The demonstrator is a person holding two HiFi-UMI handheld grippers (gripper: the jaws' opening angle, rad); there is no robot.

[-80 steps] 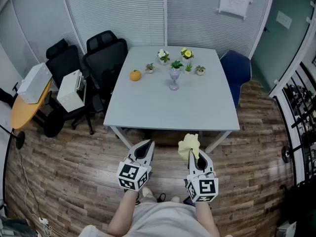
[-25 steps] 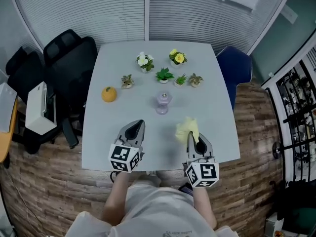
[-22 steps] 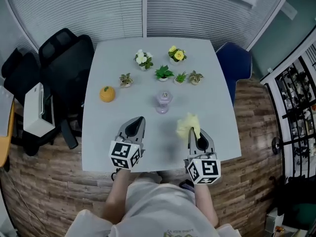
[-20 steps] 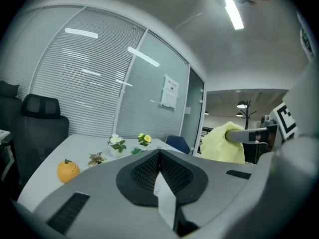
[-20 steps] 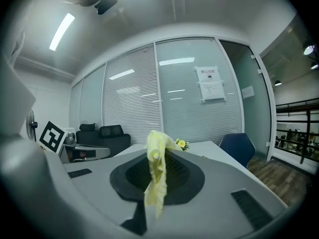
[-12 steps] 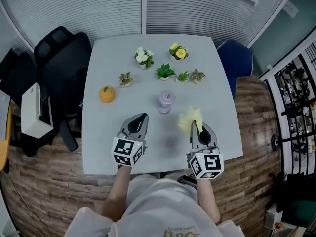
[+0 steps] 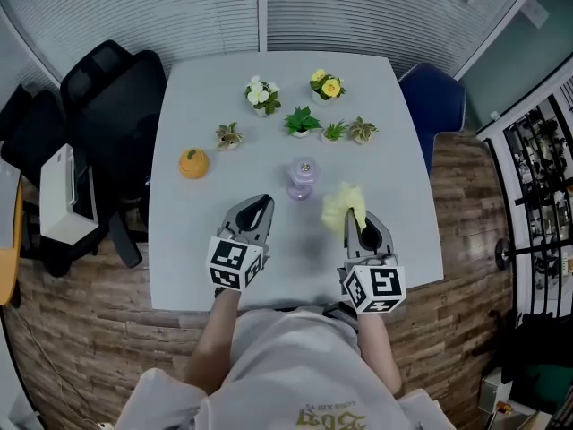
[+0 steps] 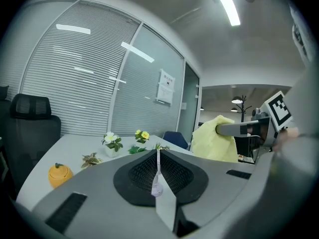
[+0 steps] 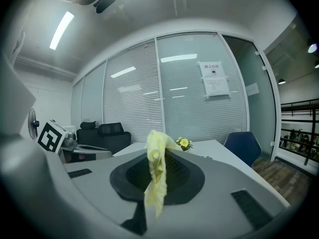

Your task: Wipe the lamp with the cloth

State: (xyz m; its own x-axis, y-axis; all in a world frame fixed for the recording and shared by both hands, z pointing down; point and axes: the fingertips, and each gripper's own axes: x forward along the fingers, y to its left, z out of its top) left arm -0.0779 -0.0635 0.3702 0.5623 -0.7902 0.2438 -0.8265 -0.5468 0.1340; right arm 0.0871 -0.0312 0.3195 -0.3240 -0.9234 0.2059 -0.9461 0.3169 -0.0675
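Yellow cloth (image 7: 341, 208) sits bunched at the tips of the right gripper (image 7: 357, 229), whose jaws are clamped on it. In the right gripper view a strip of it droops down in front of the jaws. The left gripper (image 7: 257, 215) carries nothing, and its jaws are pressed together.

Both grippers are held side by side over the near half of a grey table (image 7: 394, 150). They point away from the person, and each has a marker cube at its back end.

The lamp (image 7: 303, 176) is small and pale purple. It stands upright on the table just beyond the gripper tips and between them. The cloth is just beside it, on the right.

Farther back on the table stand five small potted plants (image 7: 303, 122), two with pale or yellow flowers. An orange ornament (image 7: 192, 163) shaped like a pumpkin sits to the left of the lamp, well apart from it.

Black chairs (image 7: 107, 88) stand at the table's left side, and a blue chair (image 7: 440, 106) stands by its far right corner. The floor (image 7: 89, 330) is wood plank. Slatted blinds (image 7: 179, 7) cover the glass wall behind the table.
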